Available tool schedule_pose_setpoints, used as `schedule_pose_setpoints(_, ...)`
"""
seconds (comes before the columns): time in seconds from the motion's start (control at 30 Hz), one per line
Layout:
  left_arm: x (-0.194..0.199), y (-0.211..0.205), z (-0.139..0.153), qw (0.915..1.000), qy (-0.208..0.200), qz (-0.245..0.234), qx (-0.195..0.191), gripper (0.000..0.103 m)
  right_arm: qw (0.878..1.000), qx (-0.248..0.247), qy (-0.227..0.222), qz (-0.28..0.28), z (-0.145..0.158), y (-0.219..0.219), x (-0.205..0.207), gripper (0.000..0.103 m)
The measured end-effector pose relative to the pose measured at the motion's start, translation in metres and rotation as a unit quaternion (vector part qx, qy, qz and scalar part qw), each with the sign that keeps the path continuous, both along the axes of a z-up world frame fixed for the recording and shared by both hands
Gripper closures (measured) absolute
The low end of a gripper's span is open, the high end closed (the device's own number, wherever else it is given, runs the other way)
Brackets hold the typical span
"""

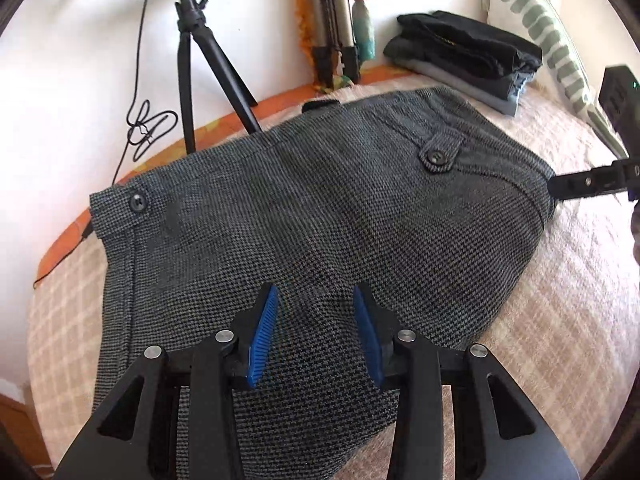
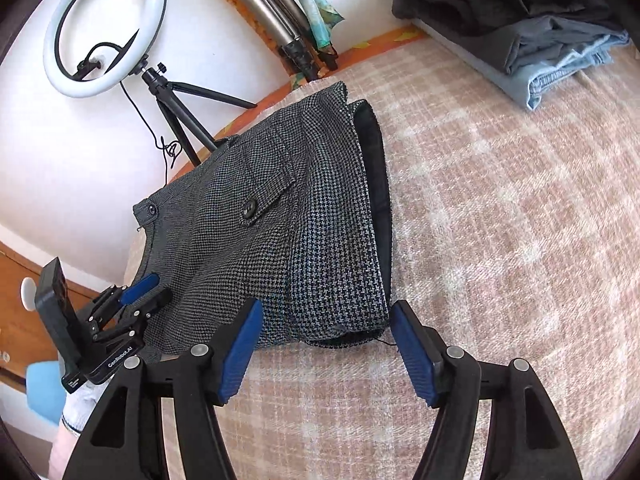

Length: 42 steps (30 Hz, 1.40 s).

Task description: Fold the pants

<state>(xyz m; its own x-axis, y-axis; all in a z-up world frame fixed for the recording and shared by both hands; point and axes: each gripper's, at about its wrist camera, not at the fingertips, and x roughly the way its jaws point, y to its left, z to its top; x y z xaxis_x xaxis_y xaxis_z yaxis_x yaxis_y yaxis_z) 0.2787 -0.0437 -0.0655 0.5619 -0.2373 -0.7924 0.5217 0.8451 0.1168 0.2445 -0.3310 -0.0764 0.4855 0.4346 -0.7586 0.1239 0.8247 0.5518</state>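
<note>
Grey houndstooth pants [image 1: 320, 220] lie folded on a beige checked bedspread [image 1: 560, 300]; two dark buttons and a pocket flap show on top. My left gripper [image 1: 316, 300] is open, its blue pads just above the near part of the cloth, empty. In the right wrist view the pants [image 2: 288, 240] lie ahead, and my right gripper [image 2: 326, 312] is open around their near corner without closing on it. The left gripper [image 2: 148, 288] shows there at the pants' left edge. The right gripper's fingers [image 1: 580, 184] show in the left wrist view at the pants' right corner.
A stack of folded dark and blue clothes [image 1: 468, 56] sits at the back right of the bed, also in the right wrist view [image 2: 520, 24]. A ring light on a tripod [image 2: 104, 28] stands by the white wall. A striped pillow [image 1: 540, 32] leans at the right.
</note>
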Motion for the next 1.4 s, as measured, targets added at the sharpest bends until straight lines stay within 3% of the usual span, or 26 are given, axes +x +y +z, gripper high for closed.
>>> schedule_pose_setpoints(0.17, 0.015, 0.001, 0.004, 0.9994, -0.021, 0.025, 0.015, 0.065, 0.999, -0.006, 0.000, -0.046, -0.002, -0.003, -0.004, 0.034)
schedule_pose_setpoints(0.37, 0.023, -0.013, -0.025, 0.9978, -0.011, 0.014, 0.064, 0.065, 0.998, -0.017, -0.006, -0.056, 0.007, -0.002, -0.027, 0.034)
schedule_pose_setpoints(0.53, 0.026, -0.004, -0.025, 0.9993, -0.002, 0.027, 0.027, 0.065, 0.999, -0.002, 0.003, -0.039, 0.000, 0.013, -0.017, 0.034)
schedule_pose_setpoints(0.67, 0.026, -0.004, -0.024, 0.9993, -0.004, 0.020, 0.030, 0.065, 0.998, 0.026, 0.005, -0.054, -0.005, 0.018, -0.005, 0.034)
schedule_pose_setpoints(0.83, 0.026, -0.001, -0.008, 0.9993, -0.018, 0.033, -0.003, 0.065, 0.991, 0.051, 0.007, -0.127, -0.007, 0.013, 0.004, 0.034)
schedule_pose_setpoints(0.87, 0.025, -0.002, -0.003, 0.9991, -0.024, 0.033, -0.011, 0.065, 0.990, 0.046, 0.003, -0.134, -0.006, 0.014, 0.006, 0.038)
schedule_pose_setpoints(0.93, 0.028, -0.009, 0.004, 0.9989, -0.033, 0.029, -0.014, 0.065, 0.991, 0.016, -0.003, -0.134, -0.005, 0.022, 0.011, 0.058)
schedule_pose_setpoints(1.03, 0.038, -0.024, 0.004, 0.9988, -0.041, 0.025, -0.006, 0.062, 0.990, 0.009, -0.020, -0.142, -0.004, 0.022, 0.008, 0.078)
schedule_pose_setpoints(1.2, 0.052, -0.039, -0.022, 0.9979, -0.032, 0.040, 0.039, 0.061, 0.990, -0.034, -0.071, -0.115, 0.019, 0.025, 0.000, 0.084)
schedule_pose_setpoints(1.4, 0.053, -0.024, -0.017, 0.9977, -0.026, 0.061, 0.015, 0.056, 0.988, -0.064, -0.103, -0.096, 0.044, 0.037, 0.001, 0.084)
